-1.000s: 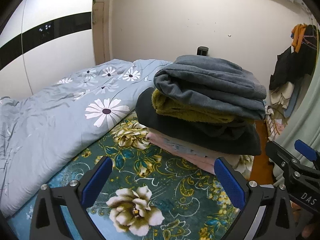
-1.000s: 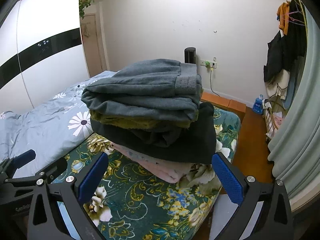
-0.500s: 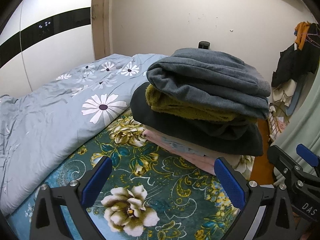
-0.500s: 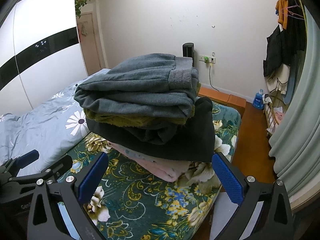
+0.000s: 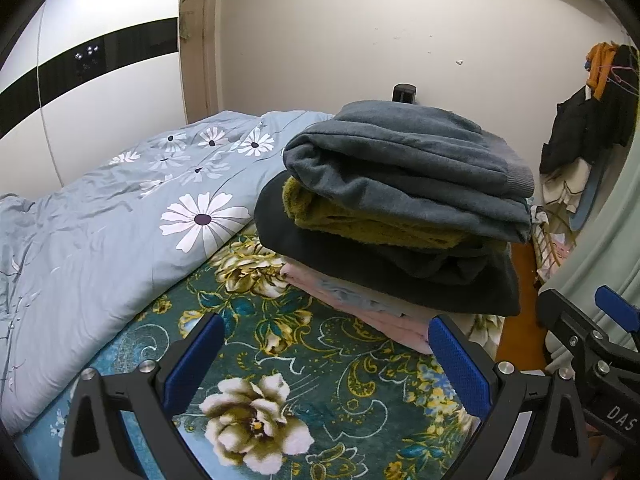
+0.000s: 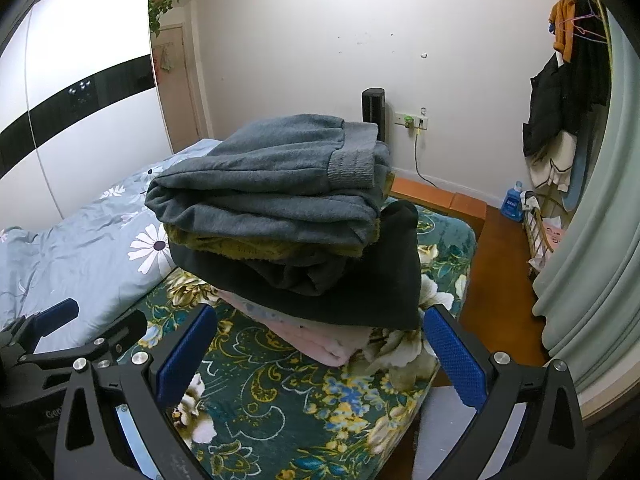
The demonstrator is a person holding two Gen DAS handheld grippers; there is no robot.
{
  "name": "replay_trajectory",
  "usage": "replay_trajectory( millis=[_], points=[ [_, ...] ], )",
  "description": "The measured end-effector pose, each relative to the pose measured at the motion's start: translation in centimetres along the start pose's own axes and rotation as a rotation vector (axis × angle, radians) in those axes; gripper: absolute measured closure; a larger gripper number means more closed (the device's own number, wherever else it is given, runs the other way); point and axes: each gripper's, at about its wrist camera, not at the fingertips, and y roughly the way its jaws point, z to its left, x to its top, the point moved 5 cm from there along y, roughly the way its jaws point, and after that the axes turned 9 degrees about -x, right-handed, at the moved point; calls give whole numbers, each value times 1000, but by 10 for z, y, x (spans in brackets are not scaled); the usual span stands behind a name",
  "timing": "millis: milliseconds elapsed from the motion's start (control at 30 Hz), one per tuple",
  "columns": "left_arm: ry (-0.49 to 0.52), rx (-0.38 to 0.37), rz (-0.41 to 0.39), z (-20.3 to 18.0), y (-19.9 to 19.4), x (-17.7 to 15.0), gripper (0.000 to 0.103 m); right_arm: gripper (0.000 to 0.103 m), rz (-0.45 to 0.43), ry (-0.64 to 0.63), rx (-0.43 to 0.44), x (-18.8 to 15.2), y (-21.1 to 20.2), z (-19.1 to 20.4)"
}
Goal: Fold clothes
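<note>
Clothes stack (image 5: 400,216) | left wrist: folded, largest garments lowest for stability, on floral blanket (image 5: 320,380) beside daisy duvet (image 5: 120,220); left gripper (image 5: 324,360) released, empty | right wrist: stack (image 6: 288,220) near blanket's corner; right gripper (image 6: 316,356) released, empty

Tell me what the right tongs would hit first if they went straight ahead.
Probably the folded pink garment at the bottom of the clothes stack, with the dark charcoal garment just above it. The open right tongs hold nothing; depth is uncertain.
</note>
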Motion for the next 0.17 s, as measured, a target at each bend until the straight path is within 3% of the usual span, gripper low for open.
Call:
replay_trajectory(
  millis=[167],
  points=[
    [4, -2, -6, -3, -4, 2, 0, 0, -3, 0, -5, 2, -5, -2]
  ],
)
